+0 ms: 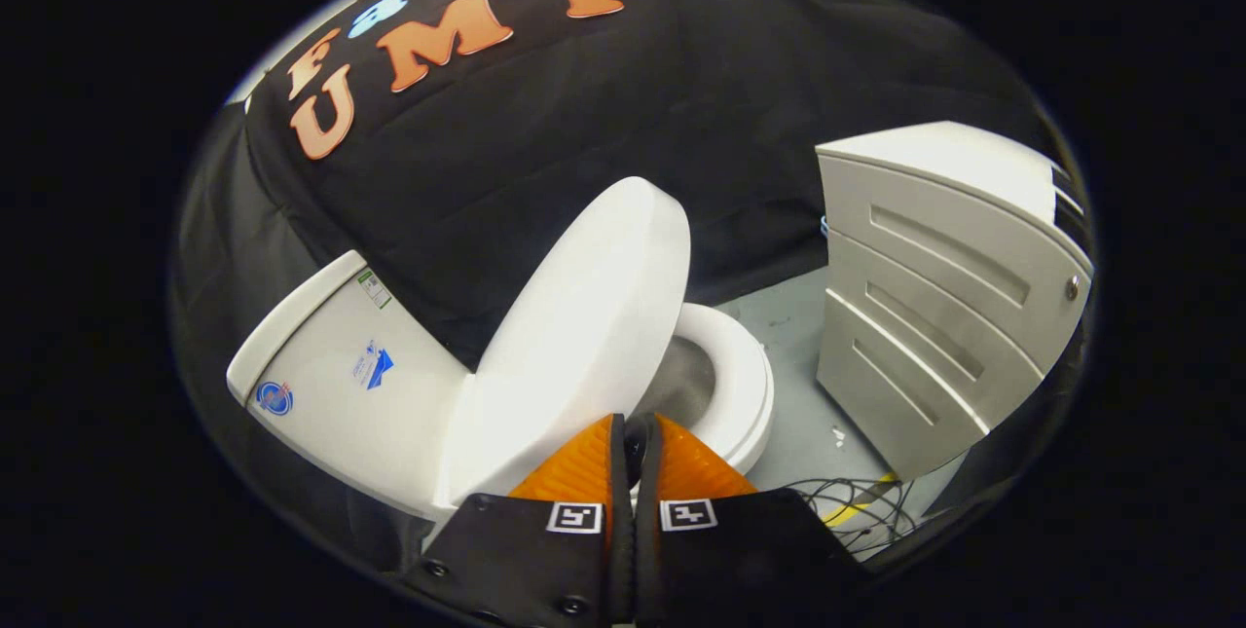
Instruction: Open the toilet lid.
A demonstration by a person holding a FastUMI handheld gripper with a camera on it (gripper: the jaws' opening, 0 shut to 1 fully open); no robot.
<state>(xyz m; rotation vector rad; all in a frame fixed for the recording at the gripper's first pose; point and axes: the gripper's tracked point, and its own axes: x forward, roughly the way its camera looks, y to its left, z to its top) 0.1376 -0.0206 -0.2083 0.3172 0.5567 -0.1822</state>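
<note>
Pinching the smooth oval toilet lid's [584,307] edge, the tongs [635,433] hold it half-raised.

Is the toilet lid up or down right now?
Partly up: the lid tilts above the seat, bowl showing. The gripper looks shut beside it.

You cannot see most of the bowl opening: the raised white oval toilet lid [584,307] covers the near part of the white seat ring [745,380]. The gripper [635,443] fingers sit nearly pressed together, and whether they pinch the lid's edge is unclear, since the tips overlap it. The stickers on the white ceramic tank [336,375] are too small to read. The grey drawer cabinet [934,297] is cut off at its far side, and the tangle of thin dark cables [857,511] on the floor runs out of view.
</note>
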